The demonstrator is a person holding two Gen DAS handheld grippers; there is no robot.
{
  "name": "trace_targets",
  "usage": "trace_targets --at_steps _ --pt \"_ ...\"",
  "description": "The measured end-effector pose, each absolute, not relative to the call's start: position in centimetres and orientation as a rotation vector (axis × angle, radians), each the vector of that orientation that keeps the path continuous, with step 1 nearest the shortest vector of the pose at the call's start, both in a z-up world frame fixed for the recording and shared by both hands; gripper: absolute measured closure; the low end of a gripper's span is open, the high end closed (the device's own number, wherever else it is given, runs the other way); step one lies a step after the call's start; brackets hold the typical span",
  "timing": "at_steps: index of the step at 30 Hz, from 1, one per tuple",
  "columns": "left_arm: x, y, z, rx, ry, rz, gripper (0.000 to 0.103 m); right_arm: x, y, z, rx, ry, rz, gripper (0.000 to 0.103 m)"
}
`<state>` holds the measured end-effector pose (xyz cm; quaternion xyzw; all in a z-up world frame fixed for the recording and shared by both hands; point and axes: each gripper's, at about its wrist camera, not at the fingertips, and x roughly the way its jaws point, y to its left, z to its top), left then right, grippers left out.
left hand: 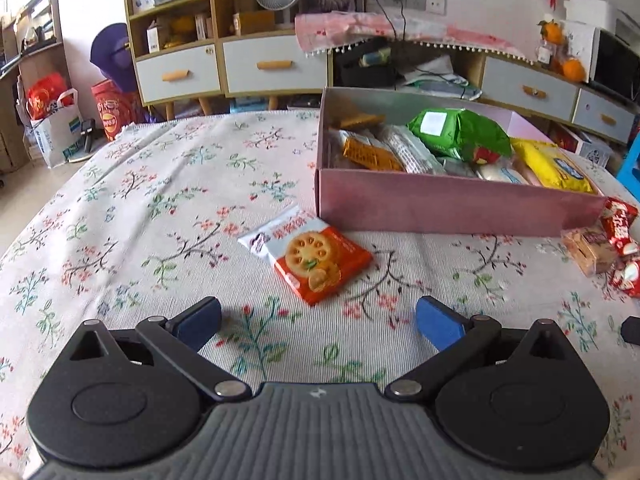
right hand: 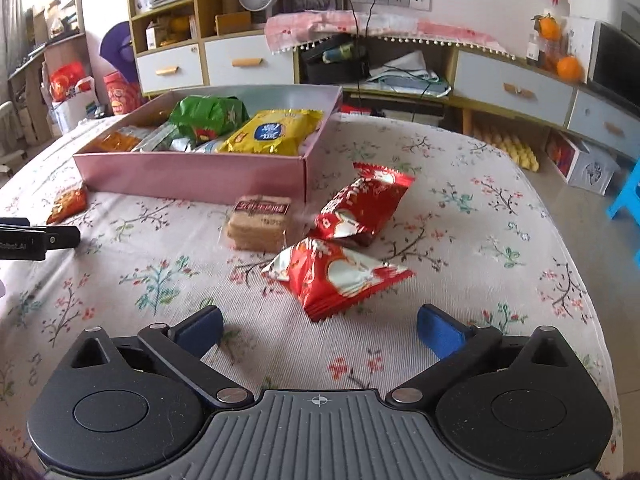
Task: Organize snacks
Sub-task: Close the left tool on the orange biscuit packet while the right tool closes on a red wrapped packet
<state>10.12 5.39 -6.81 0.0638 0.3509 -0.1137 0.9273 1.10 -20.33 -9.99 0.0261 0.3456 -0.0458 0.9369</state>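
Note:
A pink box (left hand: 440,204) (right hand: 192,176) on the flowered tablecloth holds several snack packs, among them a green bag (left hand: 460,132) and a yellow bag (right hand: 272,132). My left gripper (left hand: 318,322) is open and empty, just short of an orange cracker pack (left hand: 312,256) lying before the box. My right gripper (right hand: 320,326) is open and empty, just short of a red snack bag (right hand: 336,276). A second red bag (right hand: 360,208) and a clear-wrapped wafer pack (right hand: 260,222) lie behind it, near the box's front corner.
A small orange pack (right hand: 68,202) lies left of the box in the right wrist view; the left gripper's tip (right hand: 40,240) shows there too. Cabinets with drawers (left hand: 276,66), a fan and shelves stand beyond the table. A blue stool (right hand: 628,196) stands on the floor at right.

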Motion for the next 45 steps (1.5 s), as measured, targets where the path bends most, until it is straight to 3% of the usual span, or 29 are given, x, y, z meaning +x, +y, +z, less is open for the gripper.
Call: trace_targets --at_steps 11,13,17,22,24,27,30,34,35,36,45 --pt "11.5 4.2 -6.7 0.115 0.719 -0.178 0.000 2.7 -20.1 -9.9 0.042 0.692 -0.124 0.000" --pt "11.5 4.2 -6.7 0.106 0.717 -0.171 0.004 2.9 -20.0 -9.8 0.032 0.691 -0.129 0.001" --pt "11.3 3.9 -6.3 0.110 0.705 -0.180 0.023 3.0 -19.6 -9.7 0.007 0.682 -0.127 0.005" --pt "11.3 4.2 -6.0 0.103 0.698 -0.180 0.036 2.9 -19.5 -9.2 -0.009 0.666 -0.125 0.024" --pt "11.3 4.5 -5.9 0.094 0.698 -0.166 0.048 2.9 -19.5 -9.1 -0.008 0.661 -0.127 0.034" --pt "11.6 5.1 -5.8 0.078 0.705 -0.171 0.051 2.8 -19.7 -8.9 0.007 0.663 -0.115 0.049" --pt "11.7 5.4 -5.7 0.073 0.711 -0.178 0.052 2.6 -19.5 -8.6 0.007 0.654 -0.107 0.055" --pt "11.8 6.2 -5.5 0.054 0.727 -0.196 0.052 2.4 -19.4 -8.2 0.028 0.659 -0.085 0.056" --pt "11.8 6.4 -5.5 0.050 0.730 -0.198 0.068 2.3 -19.4 -8.2 0.034 0.661 -0.081 0.056" --pt "11.9 6.7 -5.5 0.051 0.733 -0.199 0.073 2.2 -19.3 -8.2 0.039 0.664 -0.076 0.056" --pt "11.9 8.2 -5.1 0.006 0.762 -0.240 0.074 2.1 -18.2 -7.6 0.079 0.684 -0.019 0.056"
